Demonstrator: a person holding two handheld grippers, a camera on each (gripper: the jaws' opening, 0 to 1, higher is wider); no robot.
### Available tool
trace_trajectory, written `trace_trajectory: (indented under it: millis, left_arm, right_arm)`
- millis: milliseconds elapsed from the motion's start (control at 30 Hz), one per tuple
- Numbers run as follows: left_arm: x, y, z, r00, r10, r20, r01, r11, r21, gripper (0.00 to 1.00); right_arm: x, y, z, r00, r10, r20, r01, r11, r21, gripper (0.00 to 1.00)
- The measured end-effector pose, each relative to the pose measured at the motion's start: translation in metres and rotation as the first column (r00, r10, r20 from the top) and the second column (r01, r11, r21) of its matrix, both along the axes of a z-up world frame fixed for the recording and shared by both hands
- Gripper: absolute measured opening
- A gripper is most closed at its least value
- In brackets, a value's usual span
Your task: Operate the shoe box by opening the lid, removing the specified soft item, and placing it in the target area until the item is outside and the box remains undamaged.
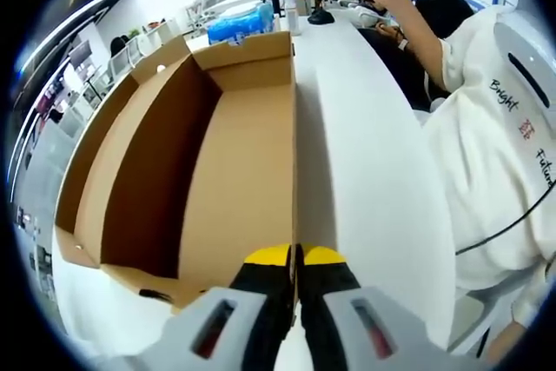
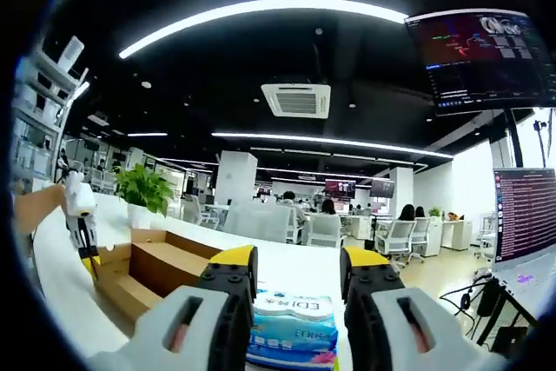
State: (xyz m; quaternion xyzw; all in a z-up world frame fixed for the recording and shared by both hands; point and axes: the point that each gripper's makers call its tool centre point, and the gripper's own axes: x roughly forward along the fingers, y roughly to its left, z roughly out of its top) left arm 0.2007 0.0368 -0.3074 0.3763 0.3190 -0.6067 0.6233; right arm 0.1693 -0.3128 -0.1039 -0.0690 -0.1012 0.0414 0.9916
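An open brown cardboard shoe box (image 1: 234, 171) lies on the white table (image 1: 365, 180), its inside bare and its lid flap (image 1: 104, 145) spread to the left. My left gripper (image 1: 295, 256) is shut on the top edge of the box's right wall. A blue soft tissue pack (image 1: 239, 23) sits on the table beyond the box's far end. In the right gripper view the same pack (image 2: 291, 327) lies low between the jaws of my right gripper (image 2: 300, 258), which stands open and apart from it. The box (image 2: 165, 271) and the left gripper (image 2: 82, 228) appear at the left.
A person in a white shirt (image 1: 495, 154) stands close on the right of the table, one arm (image 1: 408, 23) raised. A potted plant (image 2: 143, 188), office chairs (image 2: 321, 228) and monitors (image 2: 526, 215) stand farther off. Small items (image 1: 320, 16) lie at the table's far end.
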Motion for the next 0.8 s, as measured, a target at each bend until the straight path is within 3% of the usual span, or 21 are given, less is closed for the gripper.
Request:
trace_trajectory:
  millis: [67, 133, 233, 333, 433, 500, 633, 733, 800]
  left_arm:
    - [0.000, 0.000, 0.000, 1.000, 0.000, 0.001, 0.000, 1.000, -0.002, 0.01]
    - [0.000, 0.000, 0.000, 1.000, -0.002, 0.007, 0.002, 1.000, -0.002, 0.01]
    - [0.000, 0.000, 0.000, 1.000, 0.001, 0.001, -0.001, 1.000, 0.002, 0.01]
    - [-0.001, 0.000, 0.000, 1.000, 0.002, -0.001, -0.002, 1.000, 0.003, 0.01]
    - [0.000, 0.000, 0.000, 1.000, 0.011, -0.007, -0.011, 1.000, 0.005, 0.01]
    - [0.000, 0.000, 0.000, 1.000, 0.020, -0.014, -0.019, 1.000, 0.005, 0.01]
    - [0.000, 0.000, 0.000, 1.000, 0.020, -0.016, -0.020, 1.000, 0.005, 0.01]
    - [0.000, 0.000, 0.000, 1.000, 0.015, -0.012, -0.014, 1.000, 0.004, 0.01]
    - [0.000, 0.000, 0.000, 1.000, 0.012, -0.010, -0.012, 1.000, 0.004, 0.01]
  right_arm:
    - [0.004, 0.012, 0.001, 0.999, 0.036, -0.013, -0.036, 0.999, -0.023, 0.40]
    - [0.011, 0.020, 0.004, 0.997, 0.071, -0.033, -0.071, 0.997, 0.007, 0.40]
    - [0.017, 0.041, 0.007, 0.990, 0.132, -0.057, -0.135, 0.989, -0.066, 0.38]
    - [0.017, 0.044, 0.007, 0.989, 0.134, -0.062, -0.139, 0.987, -0.082, 0.38]
    - [0.027, 0.067, 0.010, 0.985, 0.152, -0.084, -0.160, 0.981, -0.106, 0.39]
    - [0.031, 0.076, 0.015, 0.974, 0.201, -0.103, -0.209, 0.975, -0.073, 0.42]
    - [0.042, 0.081, 0.024, 0.973, 0.213, -0.084, -0.219, 0.973, -0.074, 0.48]
    - [0.048, 0.084, 0.016, 0.968, 0.222, -0.119, -0.229, 0.972, -0.052, 0.52]
    - [0.050, 0.084, 0.013, 0.965, 0.224, -0.136, -0.232, 0.972, -0.048, 0.49]
